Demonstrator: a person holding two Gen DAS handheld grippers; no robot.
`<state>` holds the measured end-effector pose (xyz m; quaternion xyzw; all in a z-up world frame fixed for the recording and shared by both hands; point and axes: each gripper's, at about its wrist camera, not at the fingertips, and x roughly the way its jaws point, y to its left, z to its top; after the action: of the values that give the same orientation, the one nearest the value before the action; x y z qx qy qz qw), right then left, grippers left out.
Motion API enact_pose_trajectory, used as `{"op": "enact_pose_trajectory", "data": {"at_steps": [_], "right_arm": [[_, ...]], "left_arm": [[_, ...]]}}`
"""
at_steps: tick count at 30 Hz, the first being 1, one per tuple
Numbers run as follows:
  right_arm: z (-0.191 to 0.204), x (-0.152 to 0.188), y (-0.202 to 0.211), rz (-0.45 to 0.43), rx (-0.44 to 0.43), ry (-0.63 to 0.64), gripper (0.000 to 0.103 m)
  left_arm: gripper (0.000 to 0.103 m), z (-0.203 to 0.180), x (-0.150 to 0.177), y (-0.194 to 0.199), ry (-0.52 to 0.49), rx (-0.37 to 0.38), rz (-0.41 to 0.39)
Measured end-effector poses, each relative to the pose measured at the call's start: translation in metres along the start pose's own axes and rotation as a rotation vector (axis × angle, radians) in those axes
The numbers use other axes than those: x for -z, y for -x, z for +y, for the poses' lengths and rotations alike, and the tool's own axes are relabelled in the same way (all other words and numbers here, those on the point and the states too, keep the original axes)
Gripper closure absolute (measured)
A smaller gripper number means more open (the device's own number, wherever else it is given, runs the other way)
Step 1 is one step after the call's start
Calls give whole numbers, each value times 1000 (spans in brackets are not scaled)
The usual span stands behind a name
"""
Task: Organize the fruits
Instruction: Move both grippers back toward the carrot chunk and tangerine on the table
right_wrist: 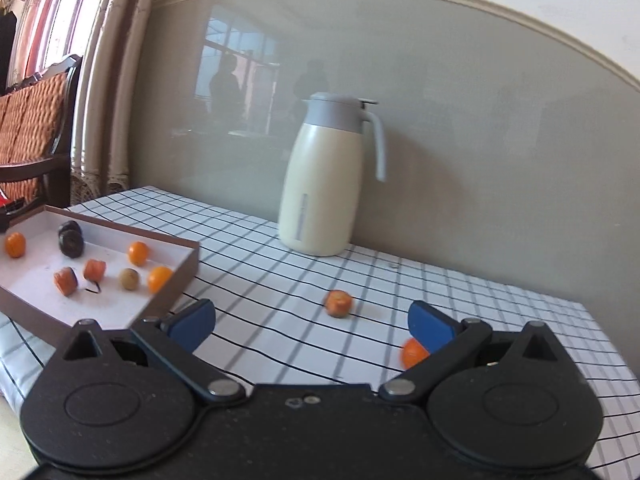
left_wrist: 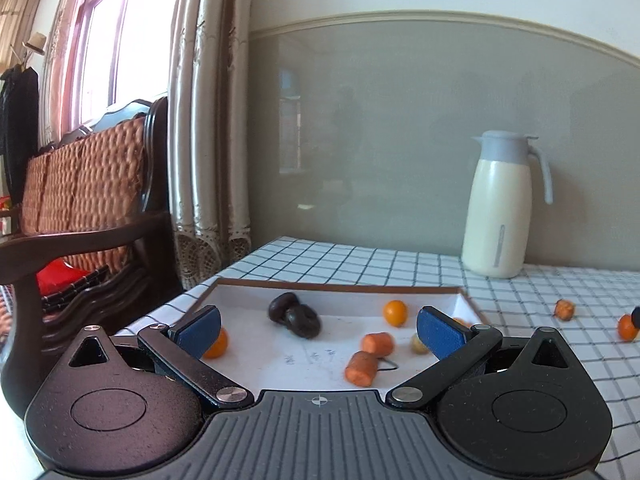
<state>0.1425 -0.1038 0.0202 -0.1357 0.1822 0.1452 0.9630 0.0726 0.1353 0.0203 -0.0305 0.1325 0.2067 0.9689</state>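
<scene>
**Two fruits left outside the tray**

Our left tool point(left_wrist: 318, 330) hangs over the near edge of the tray point(left_wrist: 340, 289) with its blue pads spread wide and nothing between them. We judge it rests there because it has no fruit to carry at this moment; the tray's contents lie just ahead of its fingers. Our right tool point(right_wrist: 312, 322) is likewise spread and empty, held low over the checked counter point(right_wrist: 280, 248) to the right of the tray, and we read that as a lining-up for the next pick.

Just beyond the right tool's right pad lies a small orange point(right_wrist: 414, 354), partly hidden by that pad, so we cannot tell whether they touch. A little farther from the tray than the tool's left pad, a russet fruit point(right_wrist: 339, 303) lies alone on the counter. These two are the ones outside the tray.

Inside the tray we see three small oranges, two reddish-orange cut-looking pieces, a pale round fruit point(right_wrist: 129, 279) and two dark ring-shaped pieces point(right_wrist: 71, 239) toward its far wall, all loosely scattered. Well behind the tray, against the wall, stands a cream jug point(right_wrist: 320, 192), clear of the work. In our judgement the task is mostly done.
</scene>
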Motion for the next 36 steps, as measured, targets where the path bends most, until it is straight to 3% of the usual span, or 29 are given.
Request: {"op": "enact_pose_trajectory", "data": {"at_steps": [15, 23, 36], "right_arm": [[-63, 18, -12, 25, 113, -61, 6], [-86, 19, -37, 47, 149, -90, 6], [-93, 35, -118, 261, 168, -51, 16]], "left_arm": [[0, -113, -1, -24, -148, 171, -17], [0, -164, -4, -52, -134, 242, 14], [0, -214, 1, -106, -131, 273, 88]]}}
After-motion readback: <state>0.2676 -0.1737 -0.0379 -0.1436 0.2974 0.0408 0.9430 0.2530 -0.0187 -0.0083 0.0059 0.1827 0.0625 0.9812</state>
